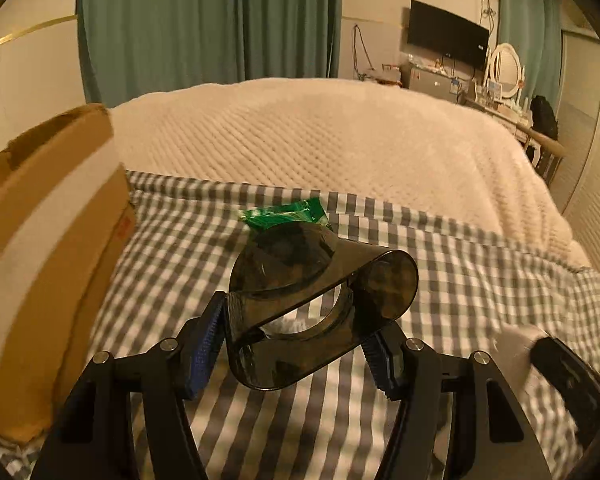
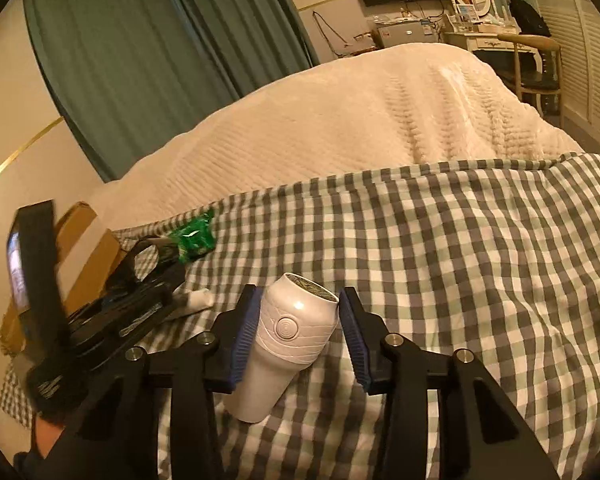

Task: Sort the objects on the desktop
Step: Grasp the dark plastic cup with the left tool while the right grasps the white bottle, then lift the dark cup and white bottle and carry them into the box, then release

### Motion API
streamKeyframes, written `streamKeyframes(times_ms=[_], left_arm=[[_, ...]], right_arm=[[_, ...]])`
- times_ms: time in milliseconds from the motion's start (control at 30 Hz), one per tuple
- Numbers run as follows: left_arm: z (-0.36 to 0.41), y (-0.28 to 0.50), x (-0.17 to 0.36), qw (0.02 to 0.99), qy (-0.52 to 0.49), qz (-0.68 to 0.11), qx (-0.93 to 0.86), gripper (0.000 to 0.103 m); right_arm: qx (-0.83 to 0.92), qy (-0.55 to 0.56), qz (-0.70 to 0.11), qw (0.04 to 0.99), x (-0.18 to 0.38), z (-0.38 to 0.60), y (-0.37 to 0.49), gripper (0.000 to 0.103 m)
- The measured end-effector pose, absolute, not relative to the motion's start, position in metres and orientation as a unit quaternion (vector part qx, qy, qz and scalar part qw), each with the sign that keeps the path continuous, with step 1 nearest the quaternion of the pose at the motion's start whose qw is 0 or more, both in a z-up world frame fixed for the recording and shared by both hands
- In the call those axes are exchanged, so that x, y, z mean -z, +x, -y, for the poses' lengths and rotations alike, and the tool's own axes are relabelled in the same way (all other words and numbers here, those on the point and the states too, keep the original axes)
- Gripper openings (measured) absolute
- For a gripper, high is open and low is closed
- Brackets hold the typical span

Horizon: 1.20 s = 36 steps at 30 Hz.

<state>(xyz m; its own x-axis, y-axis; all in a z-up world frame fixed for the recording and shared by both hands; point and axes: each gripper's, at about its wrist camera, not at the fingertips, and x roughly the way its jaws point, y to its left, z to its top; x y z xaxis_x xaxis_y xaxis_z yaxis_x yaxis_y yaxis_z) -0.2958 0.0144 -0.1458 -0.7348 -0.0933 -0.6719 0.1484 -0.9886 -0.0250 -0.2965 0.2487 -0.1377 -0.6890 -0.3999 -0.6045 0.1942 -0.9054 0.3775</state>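
My left gripper (image 1: 296, 340) is shut on a dark smoky translucent plastic piece (image 1: 320, 292) with a round lens-like part, held above the checked cloth. A green foil packet (image 1: 288, 216) lies just beyond it on the cloth; it also shows in the right wrist view (image 2: 194, 236). My right gripper (image 2: 300, 328) is open around a white handheld lint shaver (image 2: 288, 340) that lies on the cloth; the left pad is close to its head and the right pad stands apart. The left gripper's body (image 2: 112, 312) shows at the left of the right wrist view.
A brown cardboard box (image 1: 52, 248) stands at the left, close to the left gripper. A grey-and-white checked cloth (image 2: 460, 280) covers the near bed, with a cream blanket (image 1: 320, 140) behind. A small white tube (image 2: 200, 300) lies beside the left gripper.
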Motion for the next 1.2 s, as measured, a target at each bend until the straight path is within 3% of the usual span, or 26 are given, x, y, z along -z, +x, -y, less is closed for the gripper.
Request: streamKeyframes(times_ms=[100,133,200,300,367,433,467,733,767,800,867,1067,1200], left_arm=[[-0.011,-0.280,0.138,0.061,0.359,-0.049,0.930,0.064],[-0.010,-0.274,0.136,0.060,0.359,-0.053,0.930,0.064],[-0.010,-0.267,0.136,0.057,0.366,-0.055,0.927,0.064],[-0.011,-0.260,0.143,0.057,0.376,-0.049,0.923,0.064],[-0.011,-0.260,0.149,0.055,0.382,-0.056,0.921,0.064],[-0.014,-0.261,0.156,0.052,0.385,-0.059,0.920,0.064],[-0.016,-0.262,0.159,0.049,0.386,-0.057,0.919,0.064],[-0.019,-0.267,0.177,0.055,0.390,-0.056,0.917,0.064],[-0.015,-0.269,0.180,0.057,0.393,-0.061,0.916,0.064],[-0.011,-0.269,0.182,0.059,0.397,-0.067,0.914,0.064],[-0.003,-0.268,0.184,0.062,0.400,-0.076,0.911,0.064],[0.012,-0.246,0.157,0.060,0.374,-0.080,0.922,0.064],[0.027,-0.222,0.130,0.058,0.333,-0.082,0.937,0.064]], right_arm=[[0.908,0.349,0.152,0.174,0.128,-0.252,-0.291,0.032],[0.909,0.343,0.154,0.179,0.123,-0.254,-0.289,0.018],[0.912,0.332,0.151,0.186,0.113,-0.255,-0.283,0.010],[0.907,0.350,0.138,0.188,0.115,-0.253,-0.286,0.011],[0.900,0.366,0.150,0.185,0.120,-0.255,-0.286,0.028],[0.896,0.386,0.153,0.161,0.122,-0.257,-0.287,0.053],[0.893,0.403,0.143,0.141,0.122,-0.255,-0.288,0.054],[0.853,0.458,0.181,0.171,0.172,-0.230,-0.304,0.054],[0.851,0.461,0.184,0.174,0.178,-0.227,-0.306,0.051],[0.849,0.463,0.183,0.178,0.186,-0.223,-0.308,0.040],[0.849,0.463,0.177,0.182,0.190,-0.220,-0.309,0.038],[0.839,0.457,0.213,0.205,0.167,-0.226,-0.305,0.032],[0.846,0.454,0.181,0.213,0.137,-0.222,-0.277,0.032]])
